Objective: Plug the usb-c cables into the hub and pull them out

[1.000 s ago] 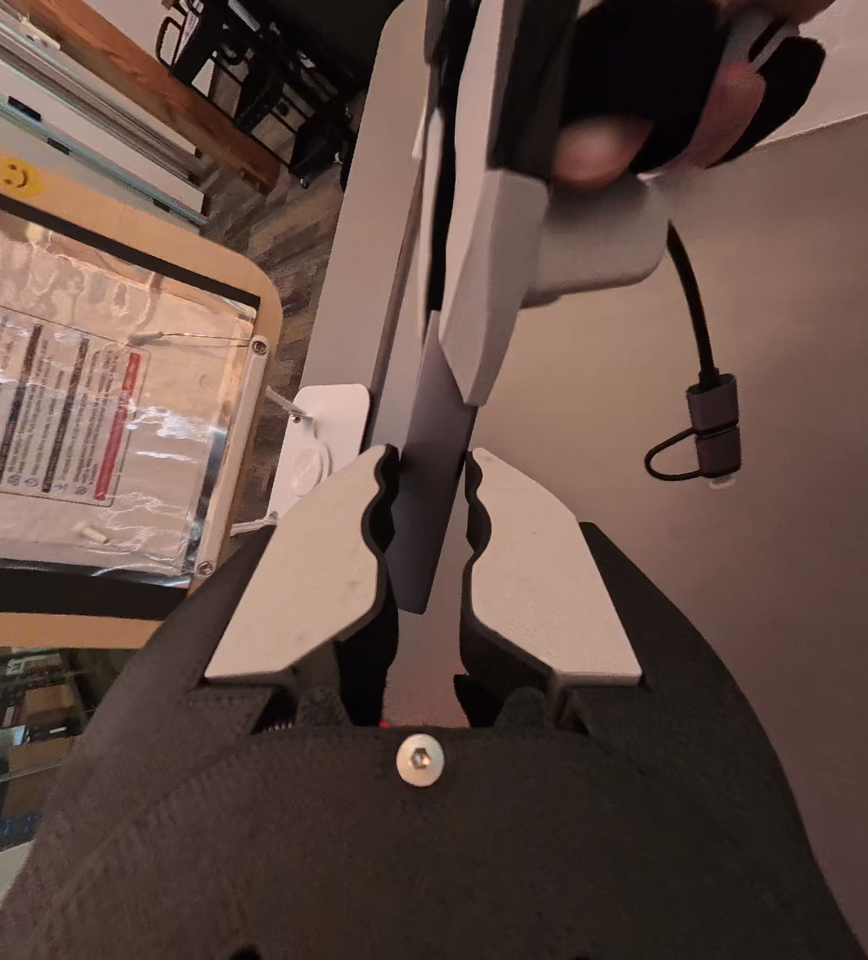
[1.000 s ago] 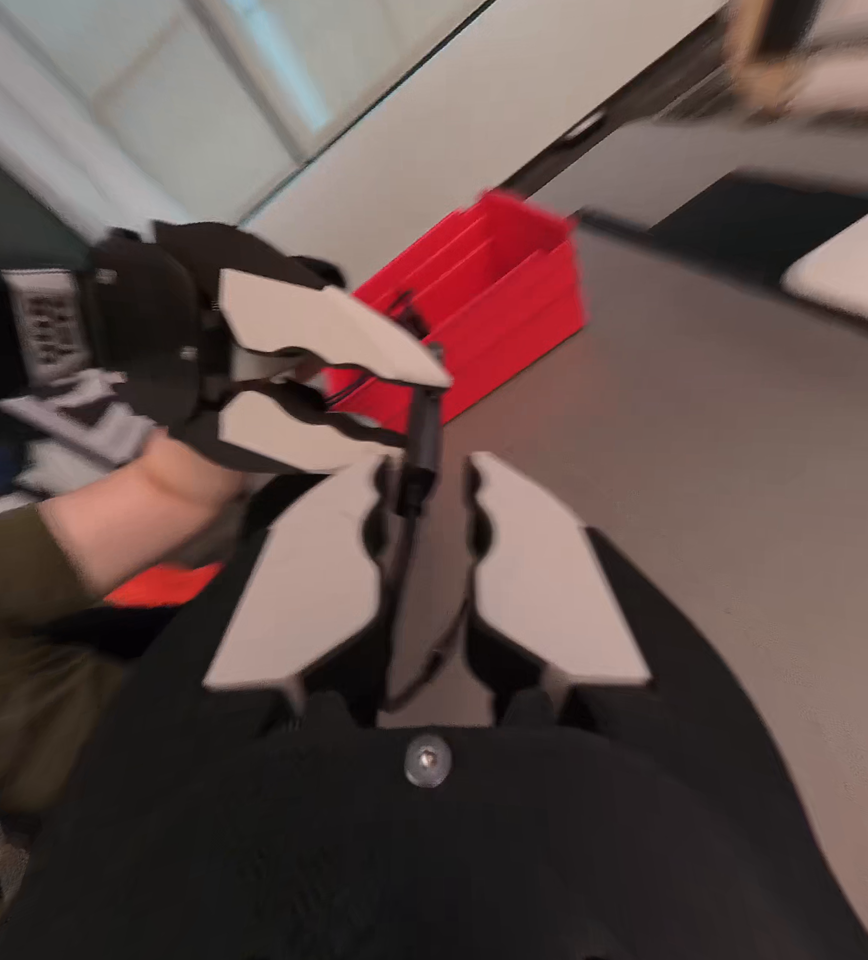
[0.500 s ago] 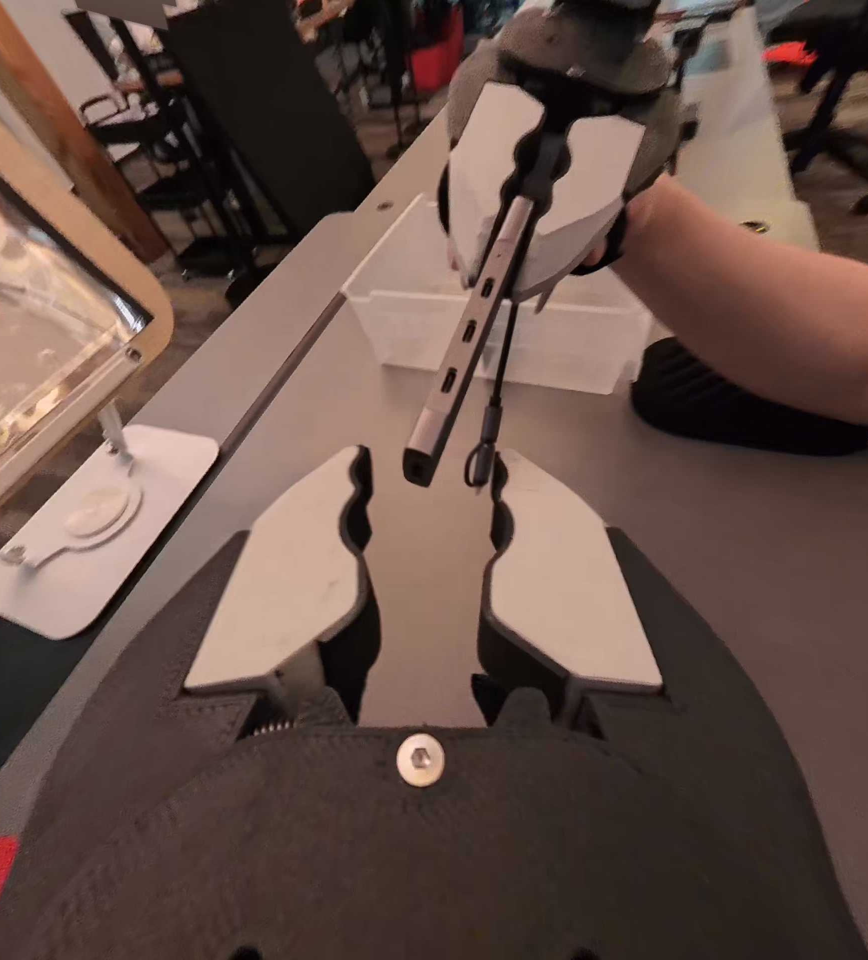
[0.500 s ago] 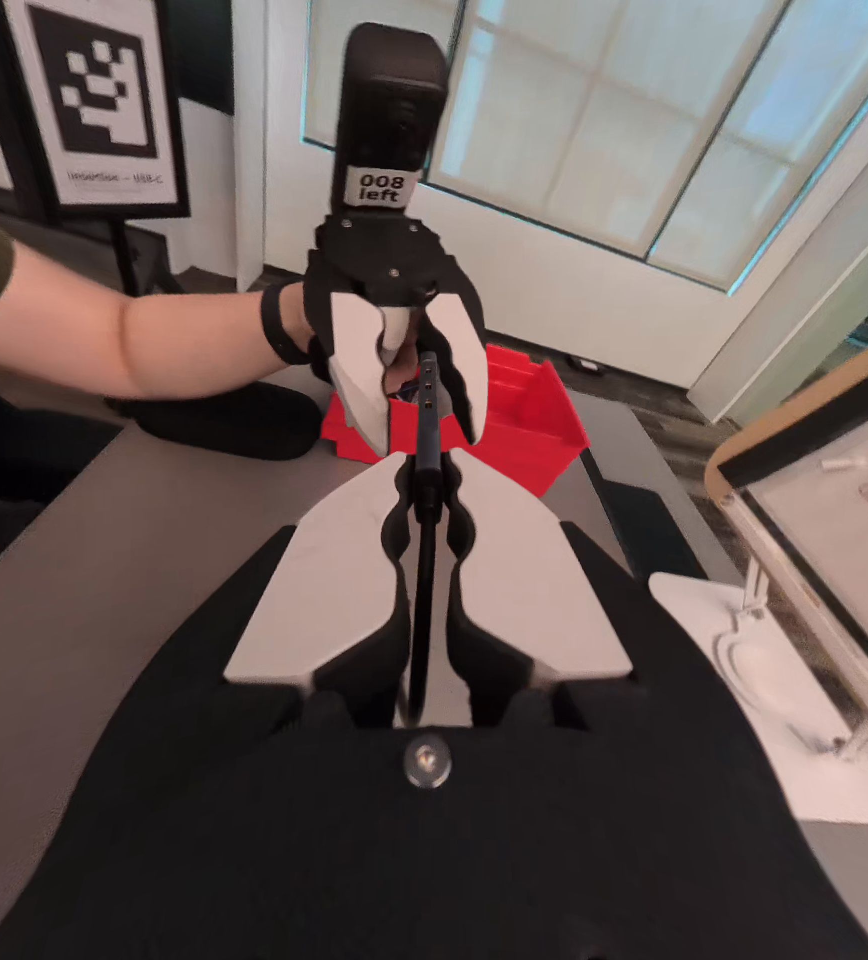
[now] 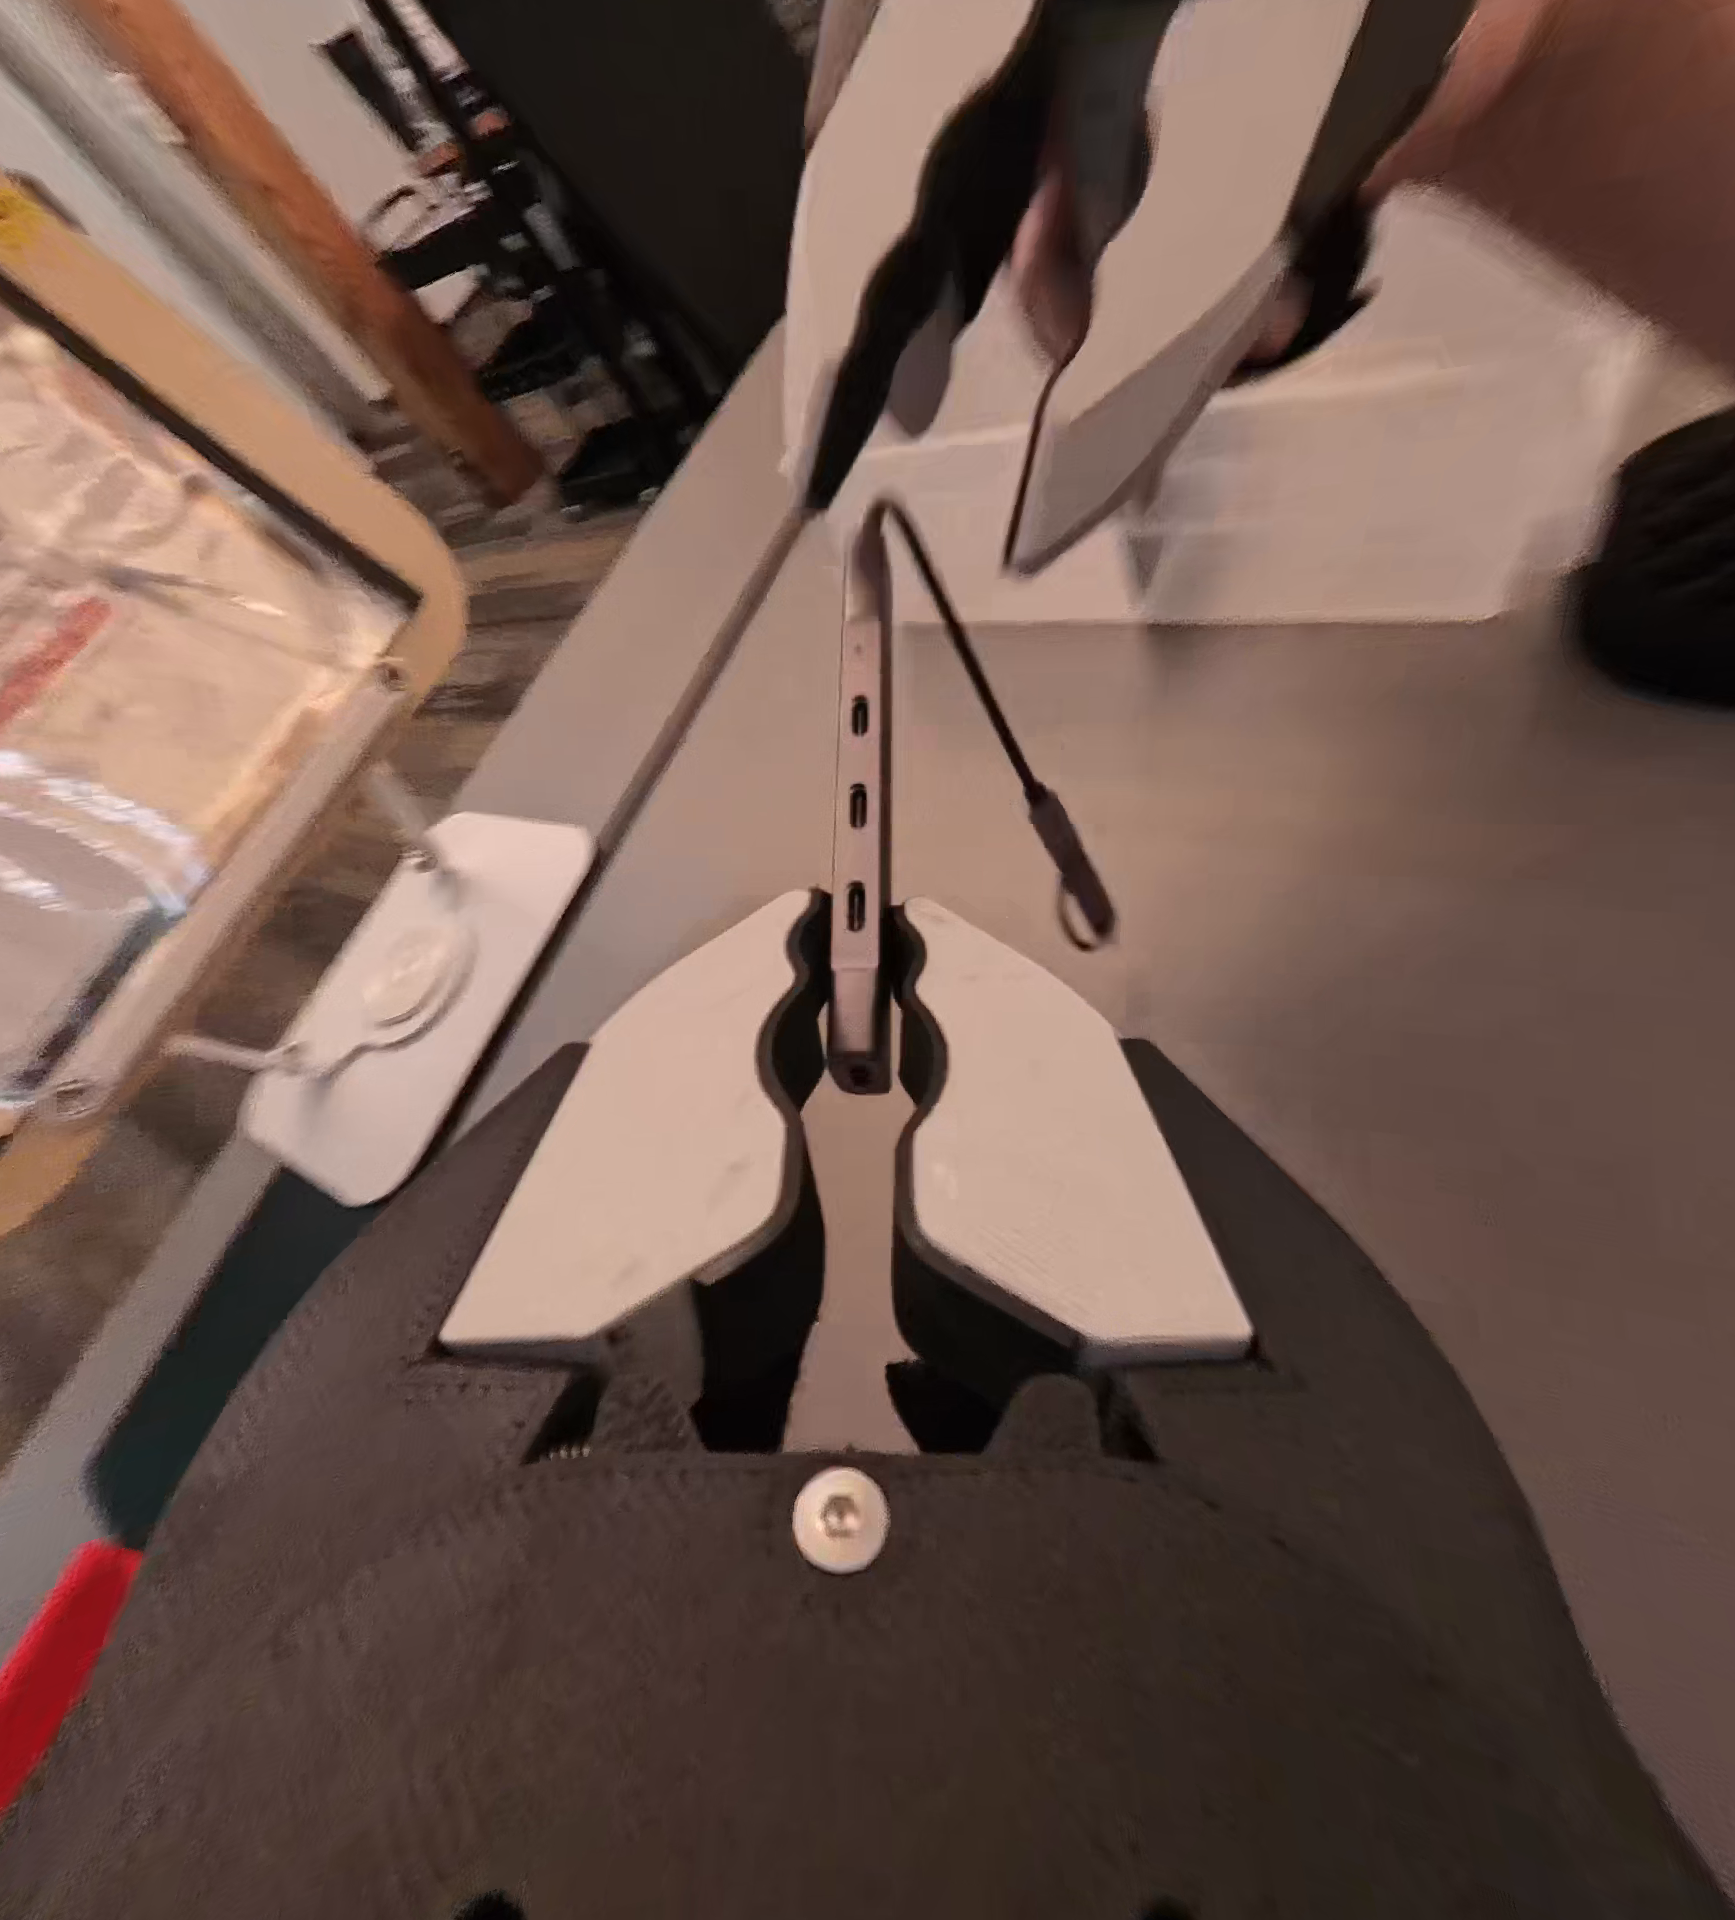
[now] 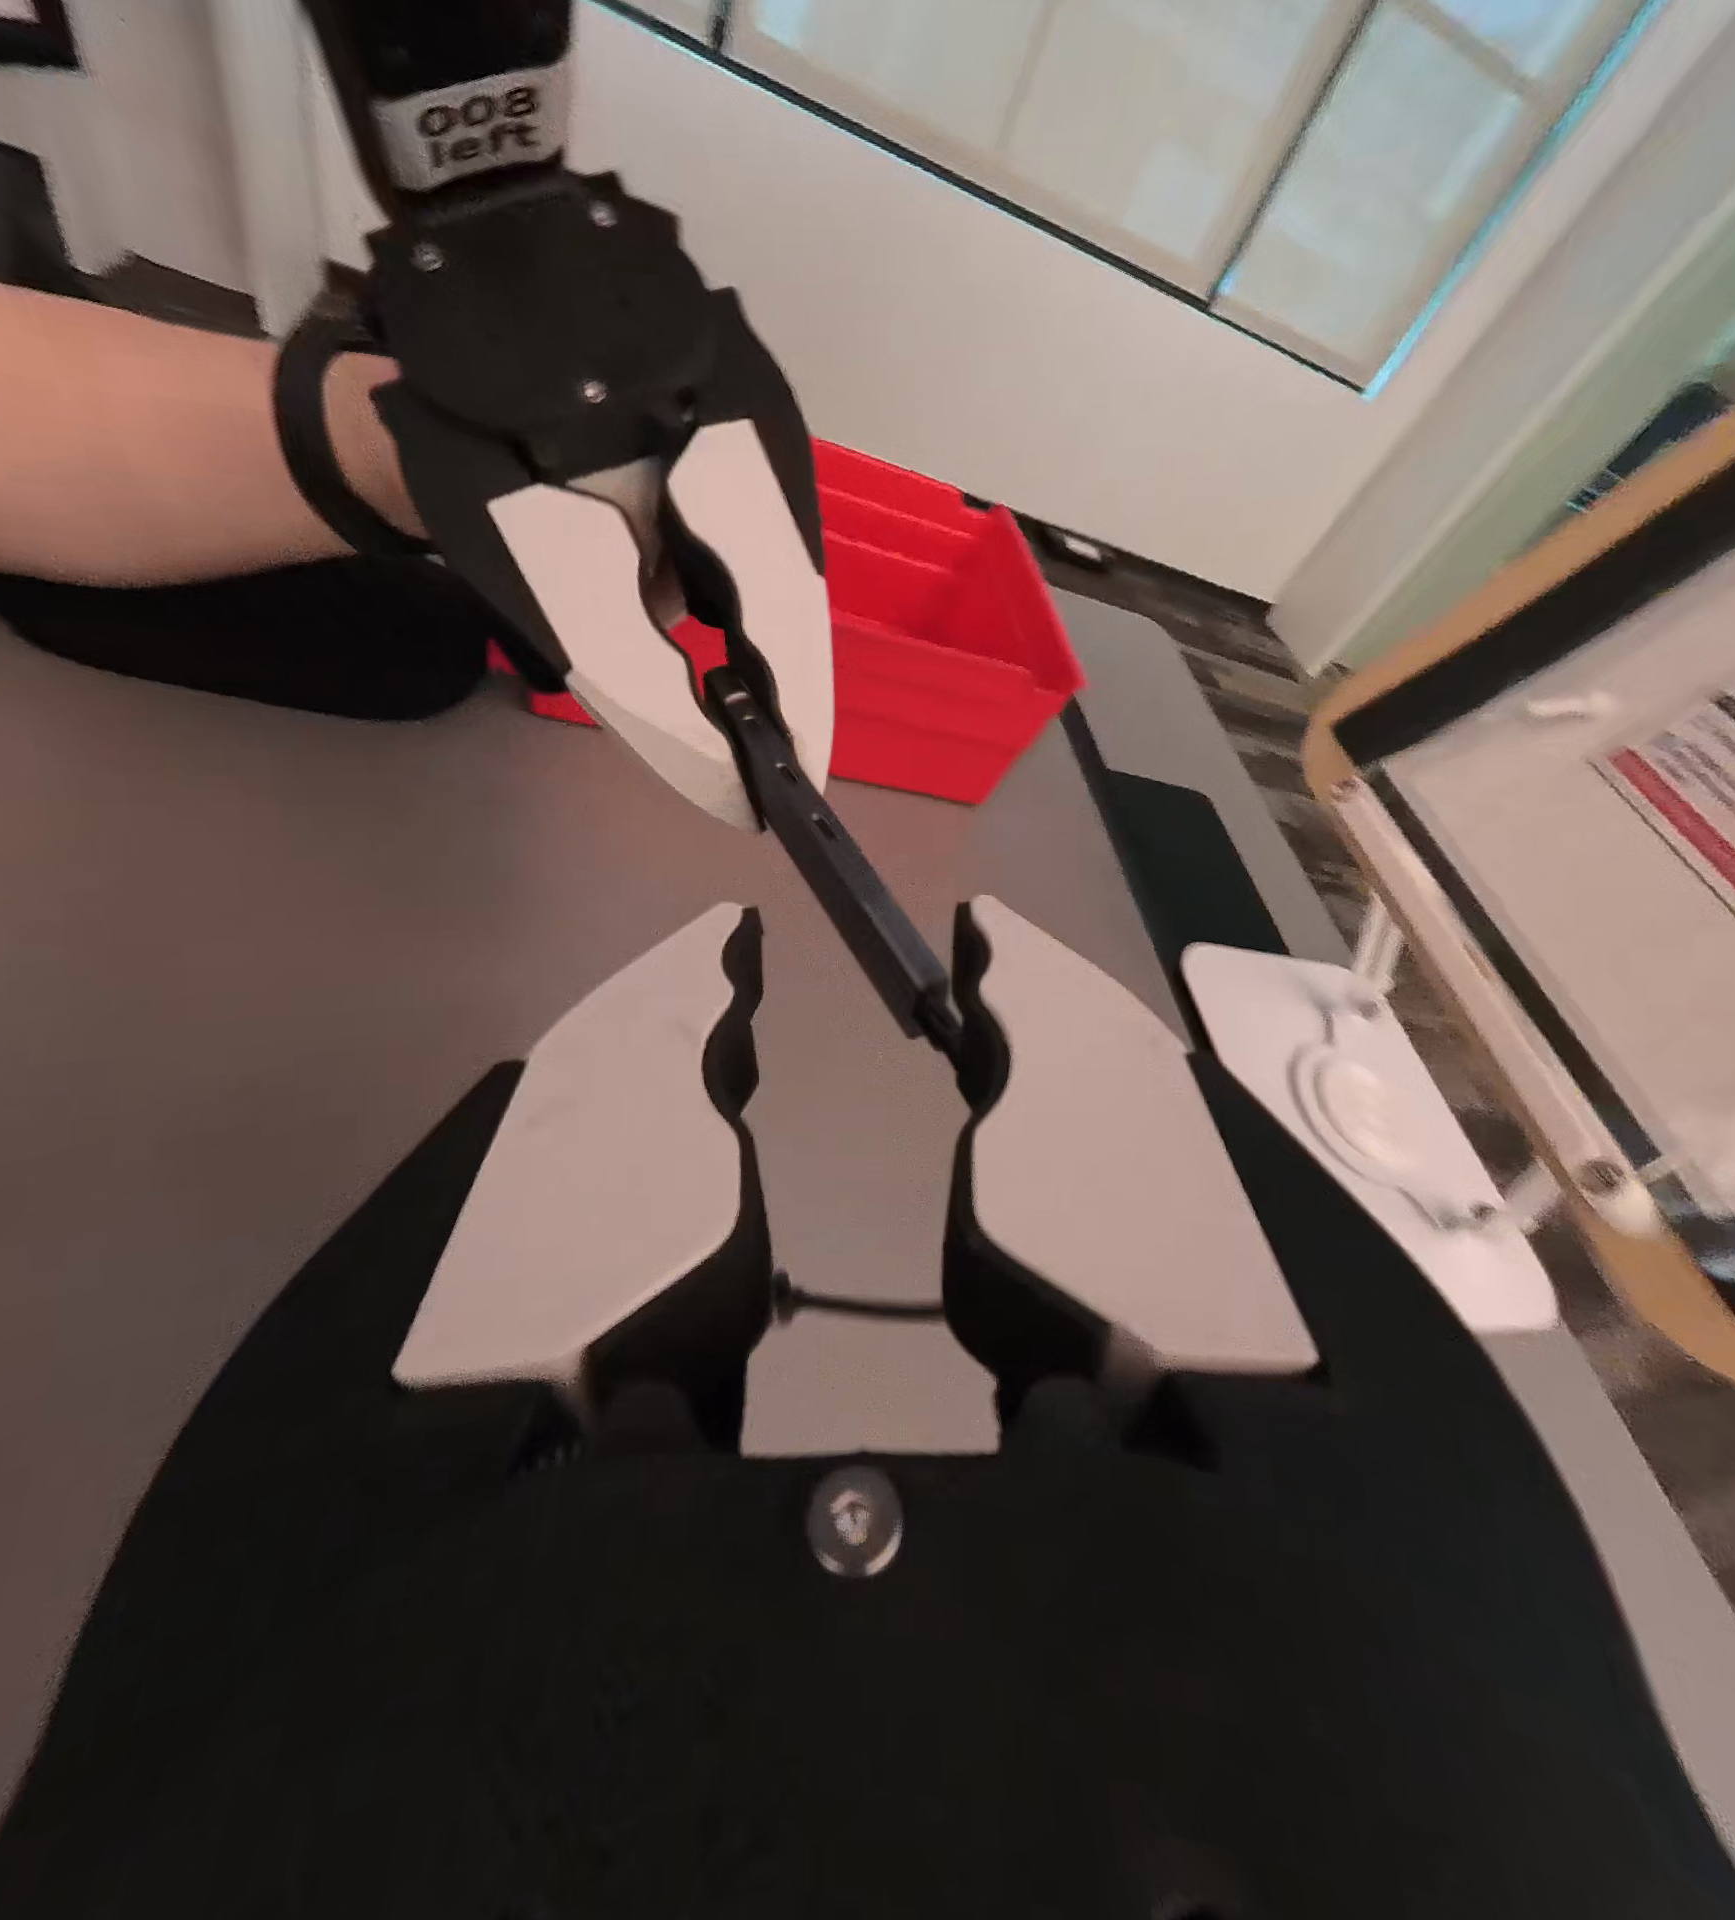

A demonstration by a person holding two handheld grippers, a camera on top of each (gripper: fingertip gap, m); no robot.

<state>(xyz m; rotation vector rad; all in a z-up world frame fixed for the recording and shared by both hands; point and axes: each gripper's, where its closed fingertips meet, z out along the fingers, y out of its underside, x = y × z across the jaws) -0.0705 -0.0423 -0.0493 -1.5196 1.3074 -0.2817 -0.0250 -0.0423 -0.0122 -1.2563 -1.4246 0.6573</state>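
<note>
A: First the biggest thing?

B: A grey table (image 5: pixel 1414 1039), wide and matte, under everything; seen also from the right wrist camera (image 6: pixel 271 987).

A: And around its edge?

B: On one side a framed sign board (image 5: pixel 167 623) with a wooden border, standing on a white base plate (image 5: pixel 427 997). On the table, a red bin (image 6: pixel 925 665) behind the left gripper, and a pale, see-through bin (image 5: pixel 1310 499) behind the right one.

A: Then the grippers?

B: Left gripper (image 5: pixel 855 914) closed almost fully, pinching one end of the hub between the tips. The same grip visible from the other side (image 6: pixel 775 795), with a bare forearm (image 6: pixel 115 436) behind it. Right gripper (image 6: pixel 858 914) spread wide, gripping nothing. Blurred at the top of the left wrist view (image 5: pixel 920 525), but clearly parted there too.

A: Where exactly the hub?

B: Hub (image 5: pixel 863 748) held in the air above the table, a slim grey bar pointing straight forward out of the left gripper. Far end reaching in between the right fingers (image 6: pixel 842 894), close against the right-hand one; touching or only just beside, cannot tell.

A: And the smaller parts?

B: A thin black cable (image 5: pixel 977 675) curving out of the hub's far end and hanging down to the side, with a small plug (image 5: pixel 1055 842) at its tip, free in the air. Three narrow ports (image 5: pixel 858 805) in a row along the hub's upper edge, all unoccupied.
</note>
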